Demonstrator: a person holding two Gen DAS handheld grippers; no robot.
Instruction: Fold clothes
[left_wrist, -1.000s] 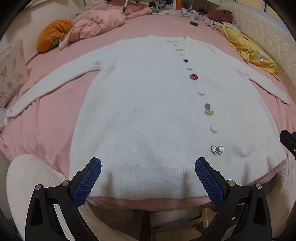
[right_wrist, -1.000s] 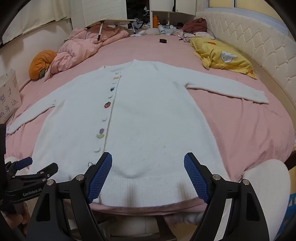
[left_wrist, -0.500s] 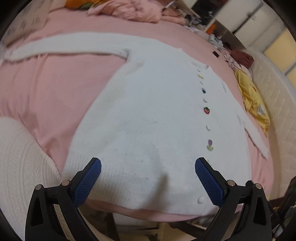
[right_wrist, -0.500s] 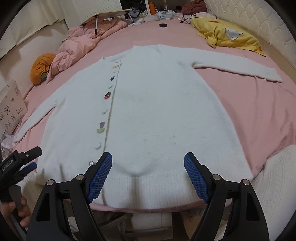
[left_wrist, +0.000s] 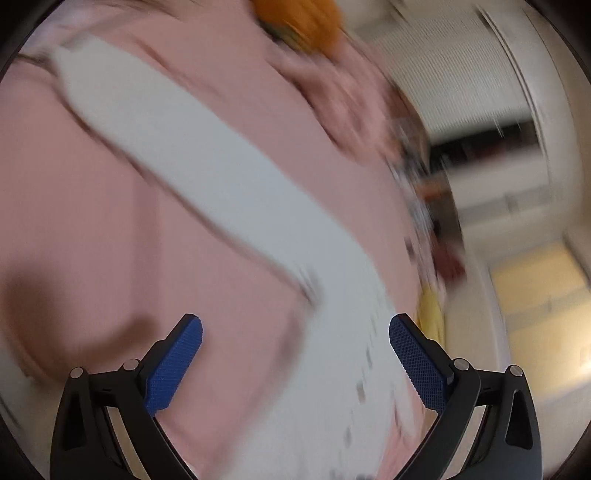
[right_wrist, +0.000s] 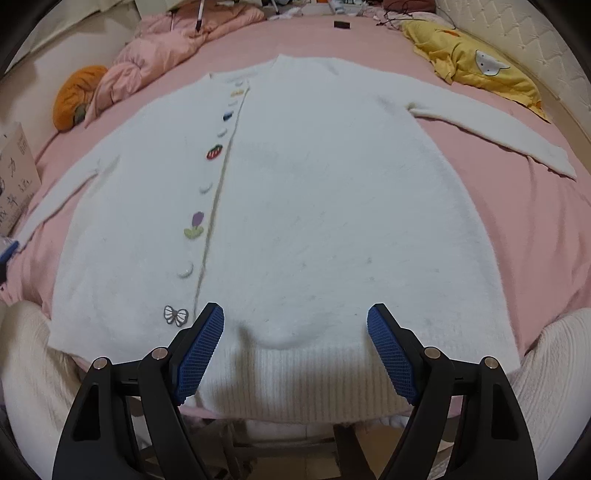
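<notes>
Fuzzy white button-front cardigan (right_wrist: 295, 206) flat, sleeves spread, on pink bed (right_wrist: 535, 221); left gripper (left_wrist: 295, 358) wide over left sleeve (left_wrist: 192, 155); right gripper (right_wrist: 295, 343) wide at hem; likely sleeve fold: grab cuff.

A big bed (right_wrist: 535, 229) with a pink sheet fills the room. A puffy pink blanket (right_wrist: 162, 48) lies bunched at the far side, next to an orange pillow (right_wrist: 75, 98). A yellow pillow (right_wrist: 476, 68) sits by the cream padded headboard (right_wrist: 532, 40). A cardboard box (right_wrist: 16, 177) with writing stands at the left edge. The wall (right_wrist: 74, 27) behind is pale.
</notes>
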